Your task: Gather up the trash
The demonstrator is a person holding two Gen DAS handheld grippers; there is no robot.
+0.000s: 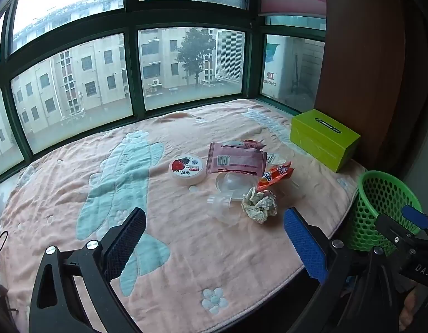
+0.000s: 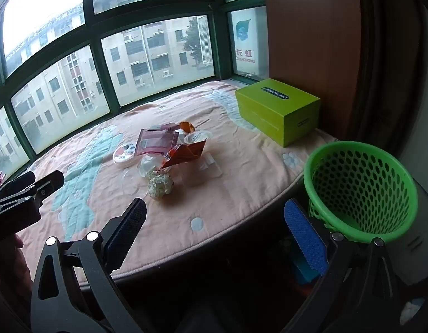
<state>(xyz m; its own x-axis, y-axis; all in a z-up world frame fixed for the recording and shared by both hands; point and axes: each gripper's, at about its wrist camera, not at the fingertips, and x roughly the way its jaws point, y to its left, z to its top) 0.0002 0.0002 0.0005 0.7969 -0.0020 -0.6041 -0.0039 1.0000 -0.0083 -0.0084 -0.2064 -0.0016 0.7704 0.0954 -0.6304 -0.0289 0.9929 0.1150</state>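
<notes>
A heap of trash lies on the pink blanket (image 1: 75, 172): a crumpled paper ball (image 1: 259, 204) (image 2: 159, 184), clear plastic cups (image 1: 232, 186), an orange snack wrapper (image 1: 275, 176) (image 2: 184, 154), a pink packet (image 1: 236, 161) (image 2: 157, 141) and a round white lidded tub (image 1: 187, 170) (image 2: 125, 154). A green perforated basket (image 1: 380, 208) (image 2: 361, 186) stands off the blanket's right edge. My left gripper (image 1: 214, 238) hovers open short of the paper ball, holding nothing. My right gripper (image 2: 215, 230) is open too, over the blanket's near edge, left of the basket.
A lime-green box (image 1: 323, 138) (image 2: 277, 109) sits at the back right against a brown wardrobe (image 1: 361, 63). Green-framed windows (image 1: 133, 63) run along the far side. The right gripper's body (image 1: 408, 238) shows beside the basket in the left wrist view.
</notes>
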